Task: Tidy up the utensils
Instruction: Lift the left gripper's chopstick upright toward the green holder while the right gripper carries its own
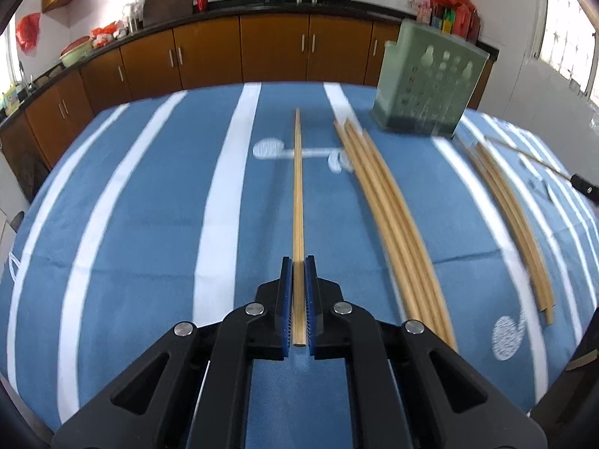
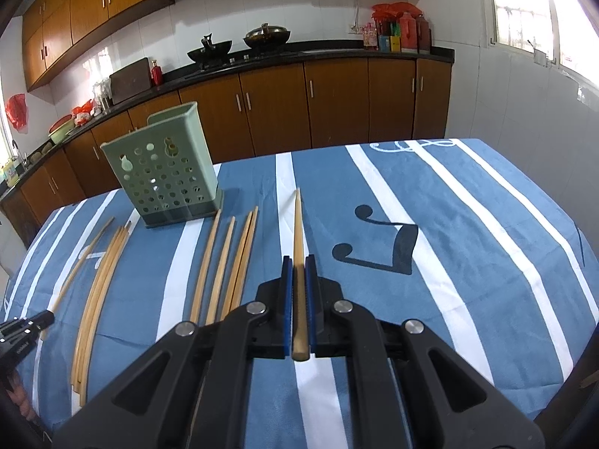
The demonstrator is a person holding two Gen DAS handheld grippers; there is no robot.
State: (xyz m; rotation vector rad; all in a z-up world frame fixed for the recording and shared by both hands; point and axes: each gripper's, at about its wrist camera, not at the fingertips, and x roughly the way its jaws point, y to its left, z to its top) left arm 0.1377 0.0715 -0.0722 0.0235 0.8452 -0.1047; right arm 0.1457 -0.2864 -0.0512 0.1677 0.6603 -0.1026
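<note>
Each gripper has its blue pads pressed in on a single chopstick above the striped blue cloth on the worktop. The left gripper (image 1: 298,267) grips a pale wooden chopstick (image 1: 298,194) near its thick end, the stick running straight ahead along the fingers, its thin tip aimed at the worktop's far edge. The right gripper (image 2: 298,266) clamps a second chopstick (image 2: 298,232) the same way, butt end toward the camera.

The green perforated holder (image 2: 164,172) stands upright near the far edge, its open mouth facing up. It lies ahead and to the right of the left gripper, ahead and to the left of the right gripper; neither arm looks clearly nearer. Both held sticks appear roughly level, so by my reading each must be tipped end-down to enter the holder.

Loose chopsticks (image 2: 224,258) lie on the cloth between the two grippers, their long axes running toward the holder, with a further bundle (image 2: 98,284) closer to the left side. The sticks are plain, light and tapered.
</note>
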